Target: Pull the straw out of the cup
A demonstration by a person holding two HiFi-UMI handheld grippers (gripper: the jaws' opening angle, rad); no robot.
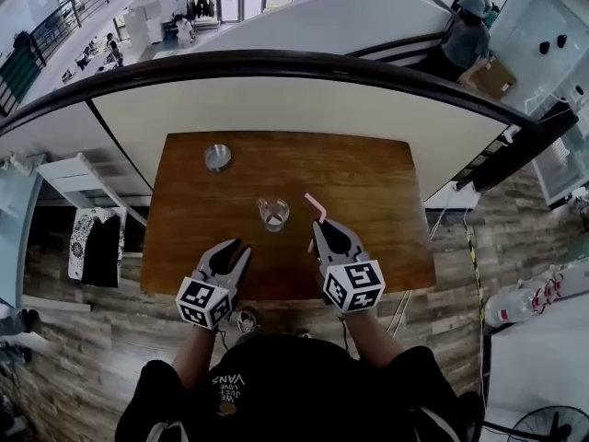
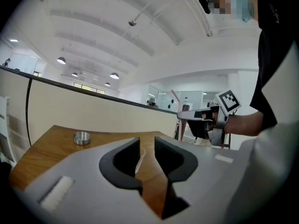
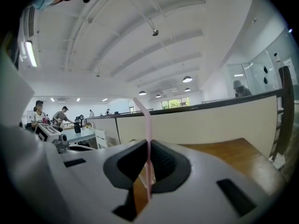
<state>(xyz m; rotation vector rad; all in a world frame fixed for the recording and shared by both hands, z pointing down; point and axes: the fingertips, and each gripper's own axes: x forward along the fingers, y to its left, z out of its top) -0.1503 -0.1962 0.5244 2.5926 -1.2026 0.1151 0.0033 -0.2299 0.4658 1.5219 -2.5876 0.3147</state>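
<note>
A clear glass cup [image 1: 272,214] stands empty near the middle of the brown table [image 1: 377,178]. My right gripper [image 1: 319,226] is just to the right of the cup and above the table, shut on the pink bent straw [image 1: 317,207]. In the right gripper view the straw [image 3: 148,134] runs upright between the closed pads, clear of the cup. My left gripper [image 1: 237,246] hovers near the table's front edge, left of and nearer than the cup. Its jaws stand apart with nothing between them [image 2: 146,160]; the cup's rim [image 2: 139,161] shows through the gap.
A small round metal tin [image 1: 217,157] sits at the table's far left, also in the left gripper view [image 2: 81,137]. A white ledge with a dark rail [image 1: 276,63] curves behind the table. A rack with cloth [image 1: 92,238] stands on the floor at the left.
</note>
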